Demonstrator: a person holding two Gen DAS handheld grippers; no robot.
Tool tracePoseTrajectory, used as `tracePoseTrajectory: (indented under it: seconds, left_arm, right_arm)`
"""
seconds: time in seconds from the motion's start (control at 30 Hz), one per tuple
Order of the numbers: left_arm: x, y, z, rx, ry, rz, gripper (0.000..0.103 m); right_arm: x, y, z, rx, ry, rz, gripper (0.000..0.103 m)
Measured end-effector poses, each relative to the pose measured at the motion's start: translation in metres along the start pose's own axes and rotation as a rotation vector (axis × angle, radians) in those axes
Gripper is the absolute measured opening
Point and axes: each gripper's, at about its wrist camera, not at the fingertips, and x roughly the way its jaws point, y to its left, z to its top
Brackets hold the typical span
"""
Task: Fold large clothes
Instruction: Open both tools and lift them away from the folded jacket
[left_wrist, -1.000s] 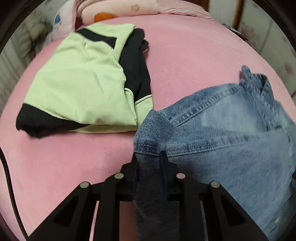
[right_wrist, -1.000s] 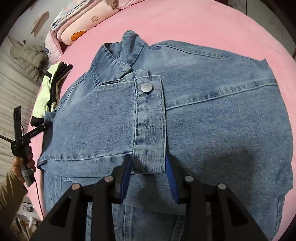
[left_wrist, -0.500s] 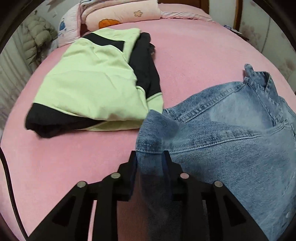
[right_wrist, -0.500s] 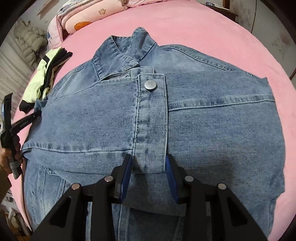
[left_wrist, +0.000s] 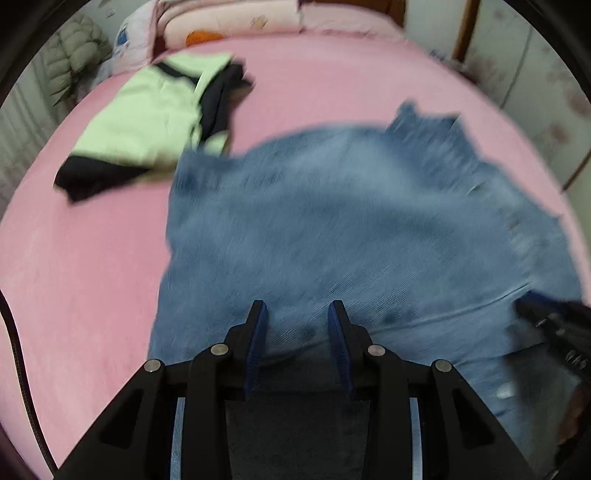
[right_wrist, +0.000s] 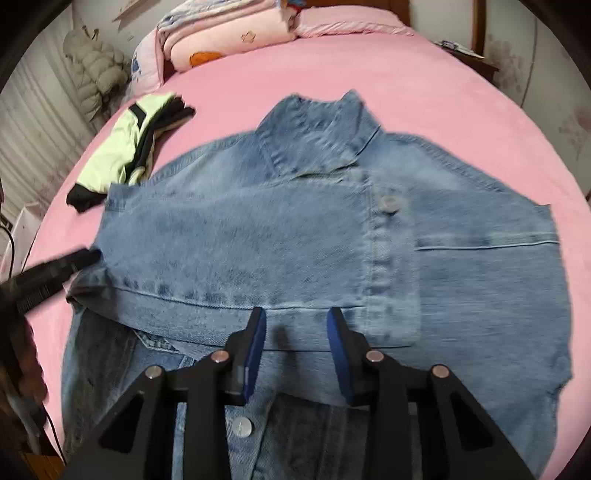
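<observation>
I see first the bed (right_wrist: 461, 92), covered with a pink sheet, and it fills most of both views. On it lies the denim jacket (right_wrist: 295, 236), spread flat in the middle, with the collar toward the head of the bed and the sleeves folded in over the body. At the head of the bed there is a stack of pink bedding (right_wrist: 221, 40). A grey puffer coat (right_wrist: 94, 74) hangs at the far left wall. Beside the left shoulder of the jacket lies a folded green and black garment (right_wrist: 122, 158), just touching the denim edge. My left hand-held gripper (left_wrist: 295, 314) is above the denim, its jaws are opening and no cloth is between them; this view is blurred. My right hand-held gripper (right_wrist: 295, 321) hovers over the lower hem fold, jaws closing but apart, pinching nothing.
</observation>
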Motion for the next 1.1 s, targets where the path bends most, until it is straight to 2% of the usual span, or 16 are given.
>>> tracePoseTrajectory:
  seconds: [0.03,0.07,0.17,0.27,0.33,0.4,0.5,0.73,0.93,1.1]
  left_arm:
    - [0.008,0.003,-0.006,0.000,0.007,0.032,0.036]
    - [0.014,0.009,-0.011,-0.006,-0.001,0.022,0.036]
    - [0.017,0.015,-0.014,0.005,-0.004,-0.006,0.037]
    - [0.012,0.015,-0.009,0.012,0.020,0.004,0.039]
    - [0.003,0.015,-0.005,-0.019,0.039,0.013,0.051]
    - [-0.014,0.014,-0.002,-0.056,0.036,0.020,0.068]
    - [-0.043,0.006,0.004,-0.078,0.014,0.014,0.077]
    - [-0.133,-0.028,0.011,-0.101,-0.029,-0.021,0.078]
    - [-0.208,-0.047,0.014,-0.158,-0.088,-0.062,0.078]
    - [-0.269,-0.058,0.005,-0.178,-0.178,-0.060,0.091]
  right_arm:
    - [0.011,-0.003,-0.004,-0.017,0.028,-0.052,0.028]
    - [0.016,-0.006,-0.007,-0.027,0.038,-0.073,0.017]
    - [0.013,-0.023,-0.013,-0.010,0.019,-0.052,0.000]
    - [0.003,-0.033,-0.015,0.020,0.038,-0.003,0.000]
    - [-0.005,-0.033,-0.017,0.013,0.046,-0.030,0.004]
    - [-0.018,-0.033,-0.019,0.012,0.043,-0.039,0.005]
    - [-0.044,-0.037,-0.020,0.034,0.029,-0.012,0.005]
    - [-0.120,-0.045,-0.010,0.009,0.021,0.004,0.008]
    - [-0.197,-0.051,0.002,-0.024,-0.052,0.002,0.031]
    - [-0.251,-0.053,0.000,-0.023,-0.153,0.017,0.032]
